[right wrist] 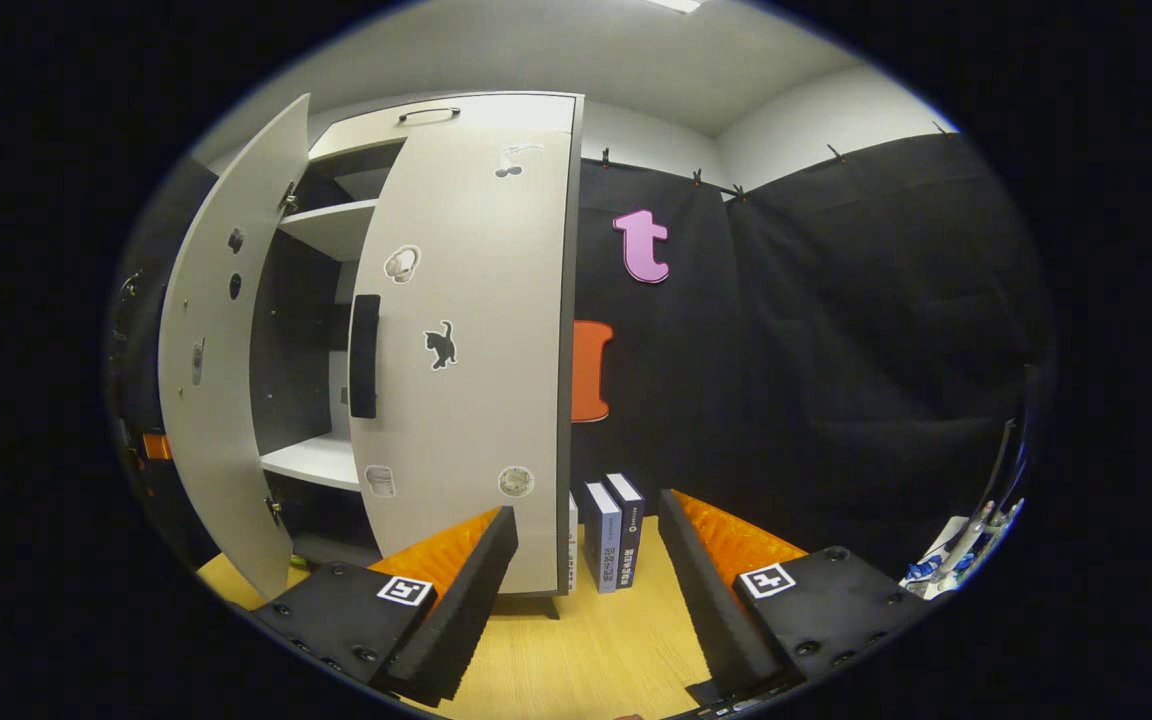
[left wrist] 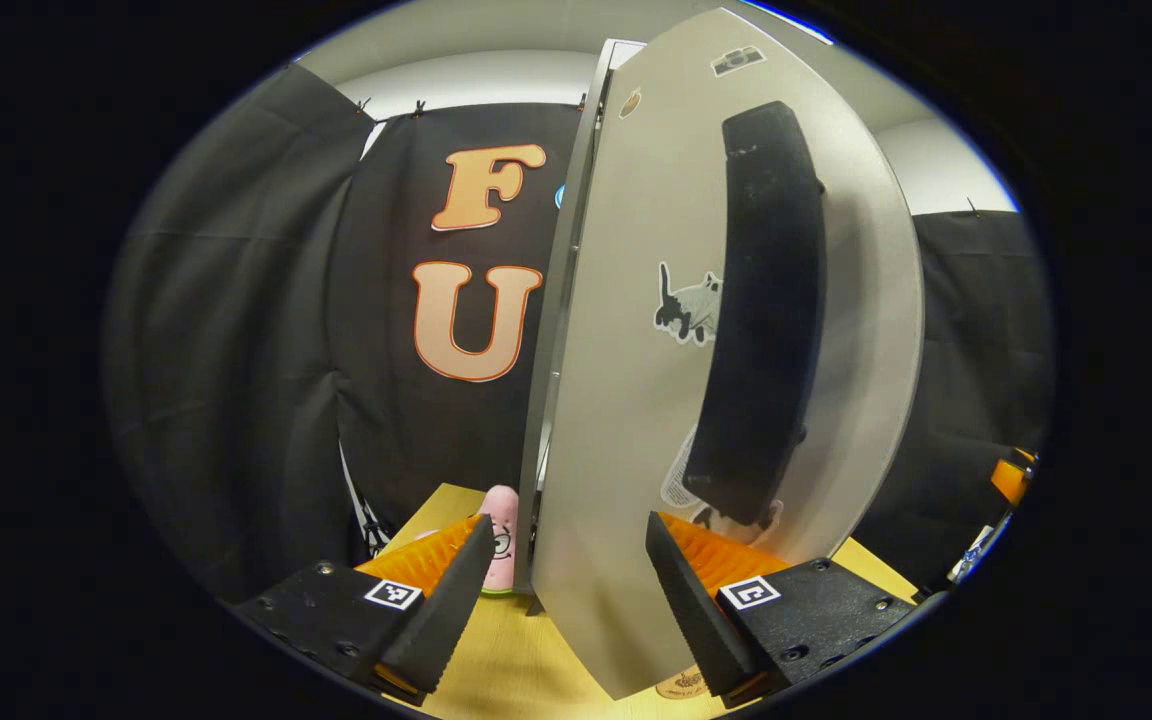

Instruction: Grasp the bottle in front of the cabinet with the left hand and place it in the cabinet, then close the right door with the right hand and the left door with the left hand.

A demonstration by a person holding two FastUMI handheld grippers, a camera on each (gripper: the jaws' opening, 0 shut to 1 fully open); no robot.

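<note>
Both tongs are standing wide and holding nothing: my left tongs [left wrist: 566, 590] are straddling the bottom edge of the left door [left wrist: 636, 400], one finger on each side of the panel without pressing it, and my right tongs [right wrist: 586, 590] are hanging open over the wooden table [right wrist: 586, 650], a little way out from the cabinet [right wrist: 376, 330]. Going from big to small, the cabinet is showing its right door [right wrist: 476, 350] nearly shut, with a black handle [right wrist: 364, 355] at its inner edge, while the left door is swinging well out, so the shelves [right wrist: 311, 460] are showing in the gap. I am not able to make out the bottle on those shelves, which are partly in shadow, so I am judging rather than seeing that it is already put away and that the left door is the step in hand. Close to my left tongs, the door's long black handle [left wrist: 761, 310] is sitting on the outer face. Beside the cabinet, some books [right wrist: 611, 535] are standing on the table, and a small pink toy [left wrist: 501, 535] is peeking out just behind the left door's edge. My worry is that in pushing so low on the panel I am twisting the hinges, or the edge is slipping between the fingers; and if the right door is not fully home, the left one may be catching on it.
</note>
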